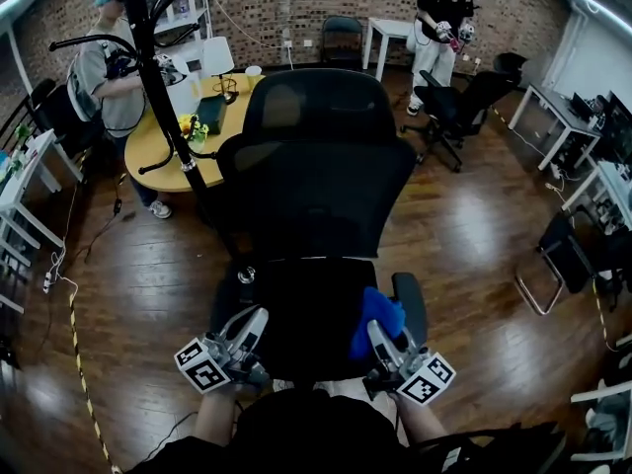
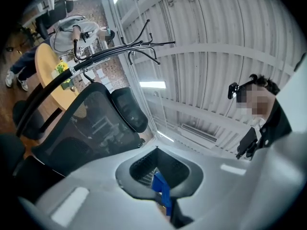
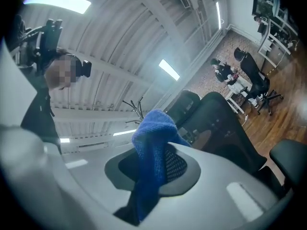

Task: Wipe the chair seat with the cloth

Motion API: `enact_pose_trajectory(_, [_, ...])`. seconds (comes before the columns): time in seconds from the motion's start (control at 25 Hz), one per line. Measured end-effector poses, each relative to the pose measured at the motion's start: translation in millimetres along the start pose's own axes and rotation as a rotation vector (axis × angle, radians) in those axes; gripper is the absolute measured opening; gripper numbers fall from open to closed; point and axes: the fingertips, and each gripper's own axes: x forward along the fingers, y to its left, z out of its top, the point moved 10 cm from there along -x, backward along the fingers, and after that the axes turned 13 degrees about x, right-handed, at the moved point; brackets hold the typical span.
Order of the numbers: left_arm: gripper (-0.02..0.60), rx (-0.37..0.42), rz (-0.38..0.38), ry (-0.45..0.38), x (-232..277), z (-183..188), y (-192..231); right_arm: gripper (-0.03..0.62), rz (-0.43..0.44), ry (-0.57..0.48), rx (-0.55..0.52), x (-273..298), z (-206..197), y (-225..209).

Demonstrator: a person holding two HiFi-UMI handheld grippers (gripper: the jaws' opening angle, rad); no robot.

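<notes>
In the head view a black office chair stands right in front of me, its seat [image 1: 306, 309] low in the middle and its mesh back [image 1: 316, 166] rising behind. My right gripper [image 1: 379, 334] hovers over the seat's right side, shut on a blue cloth [image 1: 375, 316]. The right gripper view has the cloth [image 3: 153, 147] bunched between the jaws and hanging out of them. My left gripper [image 1: 253, 320] is over the seat's left front, jaws closed together; a thin blue strip [image 2: 162, 191] shows in their gap, and I cannot tell what it is. Both gripper cameras tilt up toward the ceiling.
The chair's right armrest [image 1: 411, 302] lies beside the cloth. A black coat rack [image 1: 158, 77] and a yellow round table [image 1: 158, 146] stand back left beside a person [image 1: 104, 67]. A second person [image 1: 439, 23] and another black chair [image 1: 464, 102] are back right. Desks line the right wall.
</notes>
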Motion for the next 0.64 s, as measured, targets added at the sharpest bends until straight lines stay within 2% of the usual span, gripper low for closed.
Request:
enact_pose_trajectory(0.12, [-0.012, 0.007, 0.028, 0.011, -14.3, -9.6, -15.4, 0.064, 0.000, 0.014, 0.025, -13.6, -9.5, -2.2])
enact_pose_trajectory(0.32, [-0.012, -0.010, 0.049, 0.018, -62.4, -9.3, -12.7, 0.064, -0.006, 0.019, 0.025, -16.0, -46.1, 16.3])
enact_pose_trajectory(0.48, [-0.012, -0.006, -0.011, 0.012, -54.8, -14.1, -33.8, 0.064, -0.035, -0.007, 0.002, -49.1, -45.0, 30.8])
enact_pose_trajectory(0.64, [-0.011, 0.055, -0.068, 0.017, -58.1, -10.0, -63.6, 0.063, -0.052, -0.046, -0.004, -74.7, -49.2, 46.2])
